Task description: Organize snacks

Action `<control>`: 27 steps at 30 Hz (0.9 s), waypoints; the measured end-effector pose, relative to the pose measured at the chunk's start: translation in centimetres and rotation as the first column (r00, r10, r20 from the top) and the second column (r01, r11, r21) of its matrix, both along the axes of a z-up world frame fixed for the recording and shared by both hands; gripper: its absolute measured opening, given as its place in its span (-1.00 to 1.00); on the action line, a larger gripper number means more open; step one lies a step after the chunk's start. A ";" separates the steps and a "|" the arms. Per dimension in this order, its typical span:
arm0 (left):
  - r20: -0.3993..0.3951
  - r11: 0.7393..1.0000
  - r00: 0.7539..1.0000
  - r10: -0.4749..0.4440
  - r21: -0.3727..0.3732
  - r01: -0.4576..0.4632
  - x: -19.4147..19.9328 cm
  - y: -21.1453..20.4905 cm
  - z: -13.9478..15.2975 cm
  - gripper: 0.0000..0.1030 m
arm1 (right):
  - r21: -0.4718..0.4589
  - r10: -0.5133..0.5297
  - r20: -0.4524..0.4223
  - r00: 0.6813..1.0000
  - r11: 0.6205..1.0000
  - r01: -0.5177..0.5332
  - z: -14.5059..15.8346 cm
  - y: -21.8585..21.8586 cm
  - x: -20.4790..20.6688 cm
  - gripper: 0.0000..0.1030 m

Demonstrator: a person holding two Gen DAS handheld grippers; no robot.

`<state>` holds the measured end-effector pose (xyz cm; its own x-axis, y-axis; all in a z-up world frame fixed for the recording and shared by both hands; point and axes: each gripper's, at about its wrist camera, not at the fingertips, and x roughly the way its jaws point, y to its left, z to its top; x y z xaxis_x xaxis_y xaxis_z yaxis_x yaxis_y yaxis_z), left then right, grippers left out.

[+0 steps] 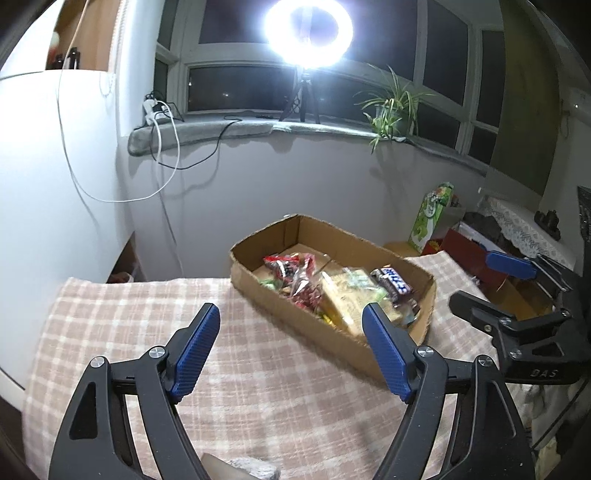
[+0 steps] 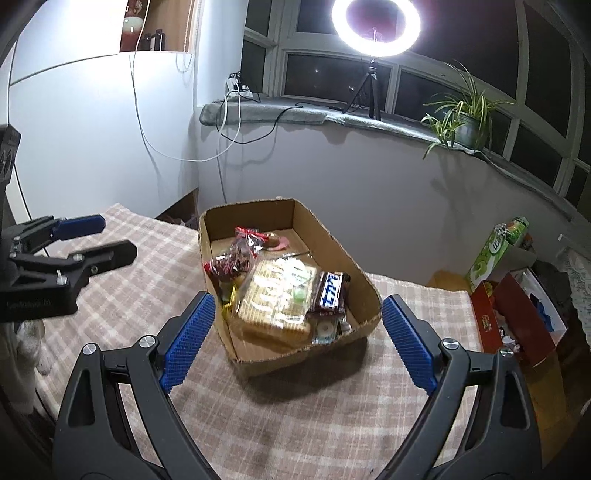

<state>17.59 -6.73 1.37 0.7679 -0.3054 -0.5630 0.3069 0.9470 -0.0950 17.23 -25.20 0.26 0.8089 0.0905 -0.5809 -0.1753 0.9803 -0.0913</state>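
An open cardboard box [image 1: 424, 314] [image 2: 288, 210] sits on the checked tablecloth [image 1: 129, 325] [image 2: 314, 413]. In it lie a red snack bag [image 1: 295, 273] [image 2: 236, 258], a clear pack of crackers [image 1: 347, 295] [image 2: 277, 299] and a dark chocolate bar with blue lettering [image 1: 393, 282] [image 2: 330, 291]. My left gripper [image 1: 291, 317] is open and empty, above the cloth just left of the box. My right gripper [image 2: 297, 310] is open and empty, with the near end of the box between its fingers in view. Each gripper also shows in the other's view: the right gripper [image 1: 495, 284], the left gripper [image 2: 107, 240].
A ring light on a tripod [image 1: 306, 33] [image 2: 375, 29] and a potted plant [image 1: 391, 107] [image 2: 461, 118] stand on the windowsill. A green carton [image 1: 432, 218] [image 2: 491, 251] and red boxes [image 2: 517, 317] stand right of the table. Cables [image 1: 162, 147] hang down the wall.
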 end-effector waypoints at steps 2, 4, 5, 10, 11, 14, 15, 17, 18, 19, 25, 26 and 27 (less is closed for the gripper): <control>-0.003 1.000 1.000 0.003 -0.003 -0.003 -0.1 0.3 -0.1 0.55 | 0.007 -0.005 -0.005 1.000 1.000 0.005 -0.1 0.0 -0.2 0.82; 0.000 1.000 1.000 0.010 -0.003 -0.010 -0.2 0.5 -0.1 0.55 | 0.006 -0.012 -0.002 1.000 1.000 0.012 0.0 0.0 -0.4 0.82; 0.002 1.000 1.000 0.012 -0.004 -0.012 -0.4 0.7 -0.1 0.55 | 0.005 -0.016 -0.001 1.000 1.000 0.016 0.1 0.0 -0.5 0.82; 0.004 1.000 1.000 0.012 -0.005 -0.012 -0.7 1.0 -0.2 0.55 | 0.000 -0.018 0.005 1.000 1.000 0.018 0.1 0.2 -1.0 0.82; 0.004 1.000 1.000 0.012 -0.004 -0.012 -0.8 1.0 -0.3 0.55 | 0.002 -0.018 0.003 1.000 1.000 0.018 0.1 0.3 -1.0 0.82; 0.007 1.000 1.000 0.010 0.001 -0.010 -0.9 0.9 -0.3 0.55 | 0.002 -0.013 -0.005 1.000 1.000 0.013 -0.1 0.2 -1.0 0.82; 0.008 1.000 1.000 0.011 0.001 -0.011 -0.9 0.9 -0.3 0.55 | -0.001 -0.013 -0.006 1.000 1.000 0.013 -0.2 0.3 -1.0 0.82; 0.011 1.000 1.000 0.010 -0.001 -0.010 -1.0 0.9 -0.2 0.55 | -0.007 -0.015 -0.007 1.000 1.000 0.015 -0.4 0.3 -1.1 0.82; 0.013 1.000 1.000 0.009 0.001 -0.009 -1.0 0.9 -0.2 0.55 | -0.008 -0.015 -0.007 1.000 1.000 0.015 -0.5 0.3 -1.1 0.82; 0.016 1.000 1.000 0.008 0.002 -0.008 -1.0 0.8 -0.2 0.55 | -0.008 -0.017 -0.007 1.000 1.000 0.017 -0.5 0.3 -1.1 0.82; 0.019 1.000 1.000 0.004 0.013 -0.004 -1.1 0.7 -0.3 0.55 | -0.003 -0.024 -0.013 1.000 1.000 0.024 -0.9 -0.1 -1.0 0.82; 0.019 1.000 1.000 0.005 0.012 -0.005 -1.1 0.7 -0.3 0.55 | -0.002 -0.026 -0.015 1.000 1.000 0.026 -1.0 -0.2 -1.0 0.82; 0.019 1.000 1.000 0.005 0.013 -0.005 -1.0 0.7 -0.3 0.55 | -0.001 -0.027 -0.017 0.999 1.000 0.027 -1.0 -0.2 -1.0 0.82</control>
<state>16.54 -6.05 1.03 0.7802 -0.2946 -0.5519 0.3040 0.9495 -0.0771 16.23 -25.43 -0.77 0.8012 0.0681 -0.5946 -0.1502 0.9846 -0.0897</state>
